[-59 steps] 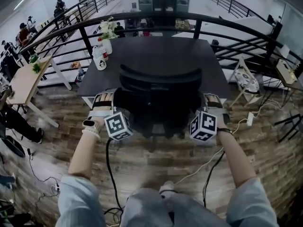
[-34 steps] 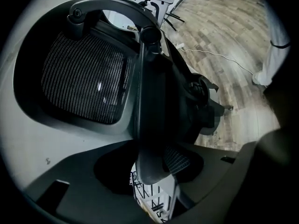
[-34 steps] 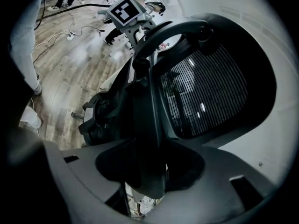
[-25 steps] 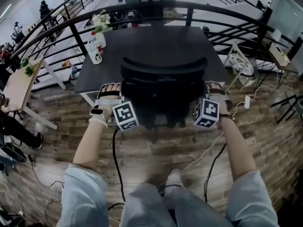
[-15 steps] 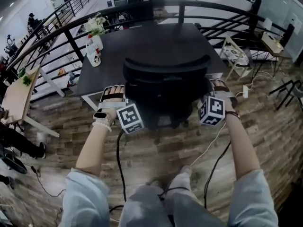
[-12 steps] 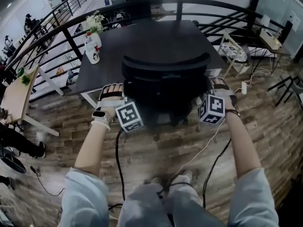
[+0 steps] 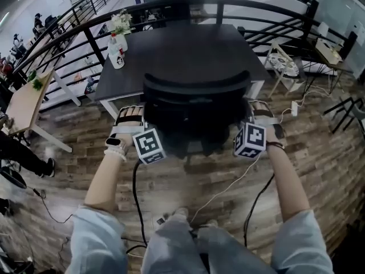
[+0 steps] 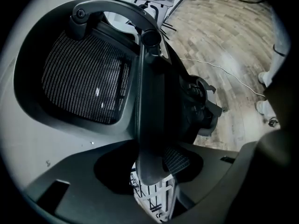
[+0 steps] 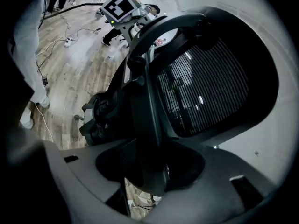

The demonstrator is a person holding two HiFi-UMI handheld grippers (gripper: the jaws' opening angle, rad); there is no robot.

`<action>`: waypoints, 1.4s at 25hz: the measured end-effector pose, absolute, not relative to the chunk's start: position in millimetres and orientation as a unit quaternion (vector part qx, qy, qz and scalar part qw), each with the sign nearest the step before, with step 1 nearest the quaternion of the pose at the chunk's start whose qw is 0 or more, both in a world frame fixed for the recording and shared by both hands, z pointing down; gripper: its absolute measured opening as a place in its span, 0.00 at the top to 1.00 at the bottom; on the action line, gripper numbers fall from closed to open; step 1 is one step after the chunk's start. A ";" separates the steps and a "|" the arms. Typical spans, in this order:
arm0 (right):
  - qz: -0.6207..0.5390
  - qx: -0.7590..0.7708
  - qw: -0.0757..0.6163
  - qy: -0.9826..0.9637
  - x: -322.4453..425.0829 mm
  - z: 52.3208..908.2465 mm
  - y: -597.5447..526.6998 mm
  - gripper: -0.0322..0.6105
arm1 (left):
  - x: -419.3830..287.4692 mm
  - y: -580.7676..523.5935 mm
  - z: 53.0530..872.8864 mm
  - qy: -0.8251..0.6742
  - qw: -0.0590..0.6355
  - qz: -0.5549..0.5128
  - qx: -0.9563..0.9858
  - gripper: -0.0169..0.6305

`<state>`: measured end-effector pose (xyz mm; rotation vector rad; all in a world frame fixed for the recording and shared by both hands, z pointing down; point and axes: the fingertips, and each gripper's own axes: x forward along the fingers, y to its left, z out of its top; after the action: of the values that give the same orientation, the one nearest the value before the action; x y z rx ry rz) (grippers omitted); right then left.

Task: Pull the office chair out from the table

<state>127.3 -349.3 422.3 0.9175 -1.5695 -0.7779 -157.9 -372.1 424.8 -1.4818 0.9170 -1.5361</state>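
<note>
The black office chair (image 7: 194,104) stands at the near edge of the dark table (image 7: 188,47), its mesh back (image 8: 84,83) toward me. My left gripper (image 7: 142,129) is at the chair's left side, shut on the left armrest (image 8: 147,101), which runs down between its jaws. My right gripper (image 7: 249,124) grips the right armrest (image 9: 145,106) in the same way, beside the mesh back (image 9: 205,87). In the head view the chair hides both sets of fingertips. The chair's seat mechanism (image 8: 198,106) shows below the armrest.
A bottle (image 7: 117,59) and a vase of flowers (image 7: 121,23) stand at the table's far left corner. A black railing (image 7: 171,5) curves behind the table. Cables (image 7: 222,190) trail over the wooden floor by my feet. A light wooden table (image 7: 25,104) is on the left.
Both hands and the chair have come back toward me, away from the table; more of the table's front edge and its right leg now shows. The grips have not changed.
</note>
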 end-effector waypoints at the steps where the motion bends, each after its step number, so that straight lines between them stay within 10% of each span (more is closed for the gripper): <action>1: -0.327 0.385 0.549 -0.666 129.2 423.6 -343.5 0.65 | -156.2 -361.8 425.2 0.362 0.396 -0.608 -0.586 0.68; 35: -0.367 0.346 0.519 -0.690 119.9 422.2 -215.9 0.66 | -165.1 -183.1 425.5 0.415 0.335 -0.624 -0.571 0.68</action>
<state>119.9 -215.9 422.2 0.8297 -1.6563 -0.8798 -165.1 -183.1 425.5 -1.4890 1.0831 -1.6280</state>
